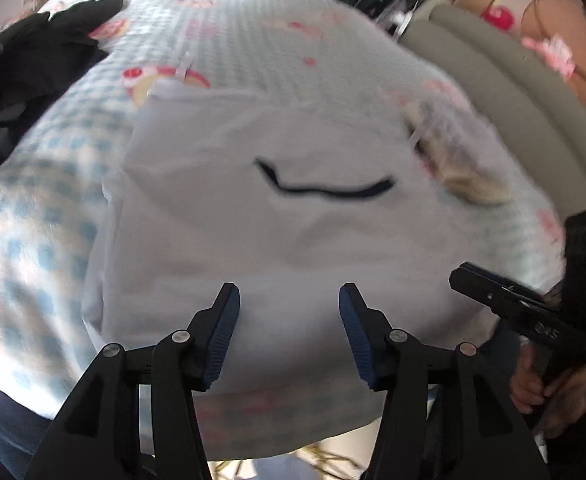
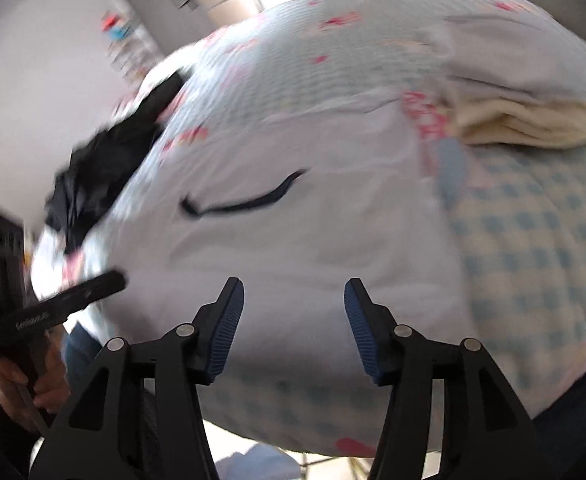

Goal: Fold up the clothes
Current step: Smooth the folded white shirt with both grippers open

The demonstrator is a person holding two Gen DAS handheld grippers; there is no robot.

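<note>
Left wrist view. Dark garments (image 1: 33, 68) lie heaped at 10 o'clock on the bed (image 1: 45, 200), which carries a blue-and-white check cover with pink and red prints. The white garment (image 1: 253, 220) lies flat at centre on that cover, a thin dark curved mark (image 1: 325, 188) across its upper half. A cream folded cloth (image 1: 465, 184) sits at 2 o'clock, just beside the garment's right edge. The left gripper (image 1: 289, 300) hangs over the garment's near edge at 6 o'clock; its blue-padded fingers (image 1: 223, 336) stand apart, released, nothing between the pads. Whether the tips touch the cloth: cannot tell. At 4 o'clock the right gripper (image 1: 501, 300) shows from the side, held in a hand (image 1: 533, 384); its jaws cannot be read from this view. Frame is motion-blurred.

Right wrist view. At 8 o'clock the left gripper (image 2: 73, 296) is seen side-on, a hand (image 2: 25, 384) wrapped on its handle. Dark garments (image 2: 105, 176) lie at 9 to 10 o'clock. The white garment (image 2: 293, 240) fills the centre, the dark mark (image 2: 245, 204) running up toward 1 o'clock. The right gripper (image 2: 293, 300) is at 6 o'clock above the garment's near edge, fingers (image 2: 225, 332) spread, released, gripping nothing. The cream cloth (image 2: 533, 124) lies at 2 o'clock; the check cover (image 2: 533, 260) shows at 3 to 4 o'clock.
</note>
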